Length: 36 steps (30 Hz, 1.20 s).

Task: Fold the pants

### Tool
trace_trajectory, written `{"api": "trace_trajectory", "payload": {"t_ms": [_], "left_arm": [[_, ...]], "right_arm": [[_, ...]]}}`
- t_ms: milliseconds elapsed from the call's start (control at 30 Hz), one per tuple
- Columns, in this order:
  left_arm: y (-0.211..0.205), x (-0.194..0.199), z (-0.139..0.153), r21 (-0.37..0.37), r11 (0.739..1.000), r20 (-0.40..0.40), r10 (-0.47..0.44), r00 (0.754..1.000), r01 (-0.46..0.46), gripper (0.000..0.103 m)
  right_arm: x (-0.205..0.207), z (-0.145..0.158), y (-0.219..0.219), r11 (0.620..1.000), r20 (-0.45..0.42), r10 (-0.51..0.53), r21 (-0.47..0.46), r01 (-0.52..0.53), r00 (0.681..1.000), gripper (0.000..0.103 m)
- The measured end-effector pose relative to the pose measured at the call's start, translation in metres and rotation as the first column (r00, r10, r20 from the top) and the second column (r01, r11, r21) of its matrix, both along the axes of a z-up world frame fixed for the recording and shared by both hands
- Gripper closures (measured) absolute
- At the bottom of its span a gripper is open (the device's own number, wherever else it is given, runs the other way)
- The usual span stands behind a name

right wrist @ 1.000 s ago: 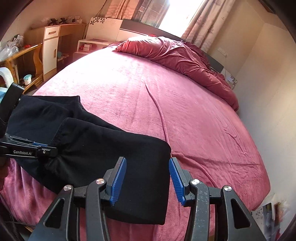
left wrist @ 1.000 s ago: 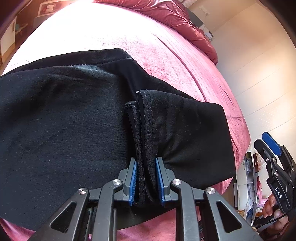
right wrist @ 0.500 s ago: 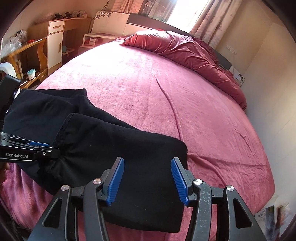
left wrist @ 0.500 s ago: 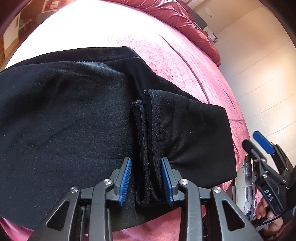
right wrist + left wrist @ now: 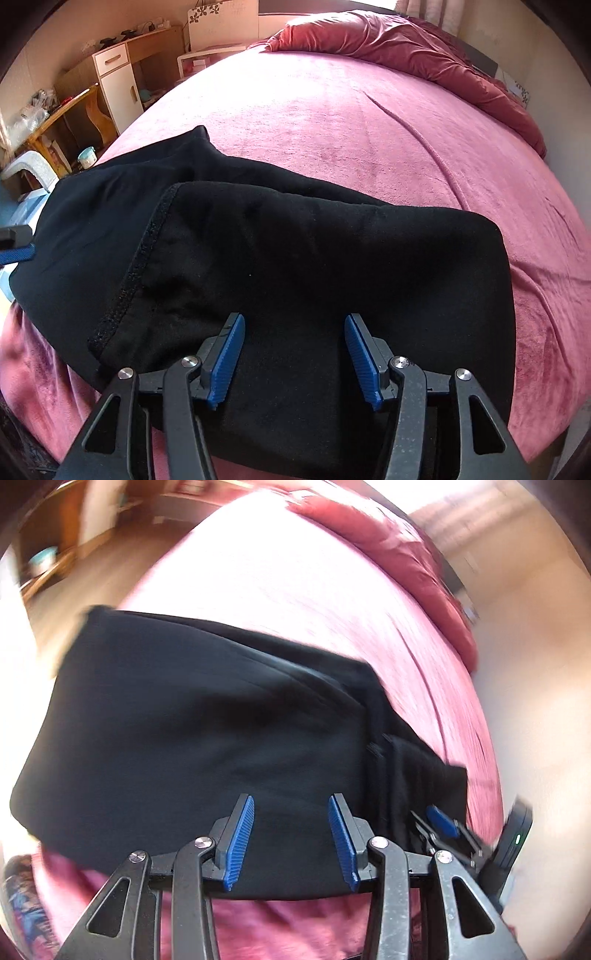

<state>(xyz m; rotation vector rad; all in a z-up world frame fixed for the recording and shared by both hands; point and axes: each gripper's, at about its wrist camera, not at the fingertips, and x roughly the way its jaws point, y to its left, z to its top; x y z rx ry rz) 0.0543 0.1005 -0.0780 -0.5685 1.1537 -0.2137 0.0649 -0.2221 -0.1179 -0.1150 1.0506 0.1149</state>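
The left gripper [image 5: 291,814] has just been opening, released the pants' [image 5: 192,738] hem fold and shifted away; the right gripper [image 5: 293,334] widened, descending.

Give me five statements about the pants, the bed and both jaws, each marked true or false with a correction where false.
1. The black pants lie on a pink bed cover. True.
2. The left gripper is clamped on a bunched fold of the pants. False: its jaws have just been opening and stand apart with nothing pinched between them.
3. The right gripper has its jaws apart above the cloth. True; they have just been opening.
4. The pants hang off a chair. False: they rest flat on the bed.
5. A rumpled red duvet lies at the far end of the bed. True.
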Motion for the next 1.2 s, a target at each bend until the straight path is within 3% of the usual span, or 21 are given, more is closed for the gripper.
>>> {"api": "trace_trajectory", "payload": {"t_ms": [100,233,333,433,667,800,900,933,967,1067,1200], "left_arm": [[0.074,-0.016,-0.002,-0.017,0.979,-0.048,0.201,0.978,-0.202,0.060],[0.151,-0.047,-0.015,-0.054,0.905,-0.111,0.415,0.903,-0.422,0.060],[0.182,-0.066,-0.034,-0.093,0.849,-0.186,0.498,0.847,-0.520,0.060],[0.190,-0.074,-0.056,-0.123,0.817,-0.250,0.524,0.814,-0.563,0.060],[0.183,-0.070,-0.092,-0.144,0.792,-0.308,0.533,0.788,-0.593,0.056],[0.183,-0.065,-0.103,-0.205,0.758,-0.323,0.545,0.773,-0.620,0.056],[0.182,-0.061,-0.107,-0.245,0.745,-0.318,0.543,0.777,-0.621,0.058],[0.182,-0.061,-0.108,-0.255,0.739,-0.318,0.545,0.776,-0.624,0.058],[0.182,-0.060,-0.108,-0.273,0.734,-0.313,0.543,0.779,-0.621,0.068],[0.179,-0.057,-0.097,-0.258,0.764,-0.263,0.534,0.804,-0.592,0.085],[0.170,-0.050,-0.061,-0.226,0.811,-0.134,0.523,0.842,-0.540,0.089]], "right_arm": [[-0.002,0.000,0.000,1.000,0.002,-0.008,0.007,0.008,1.000,0.044],[-0.002,-0.001,0.000,1.000,0.003,-0.011,0.012,0.011,1.000,0.044],[-0.003,-0.001,0.002,1.000,0.005,-0.009,0.007,0.009,1.000,0.043],[-0.002,-0.001,0.002,1.000,0.004,-0.009,0.005,0.009,1.000,0.043],[0.000,-0.003,0.004,1.000,0.003,-0.013,0.003,0.013,1.000,0.043],[0.000,-0.005,0.007,1.000,0.006,-0.014,-0.004,0.014,1.000,0.043],[-0.001,-0.005,0.009,1.000,0.007,-0.016,-0.008,0.016,1.000,0.043],[-0.001,-0.005,0.010,1.000,0.007,-0.017,-0.008,0.017,1.000,0.043],[-0.001,-0.005,0.011,1.000,0.008,-0.017,-0.009,0.017,1.000,0.042],[-0.001,-0.005,0.011,1.000,0.011,-0.017,-0.009,0.017,1.000,0.042],[-0.002,-0.007,0.012,1.000,0.011,-0.014,-0.005,0.014,1.000,0.042]]}}
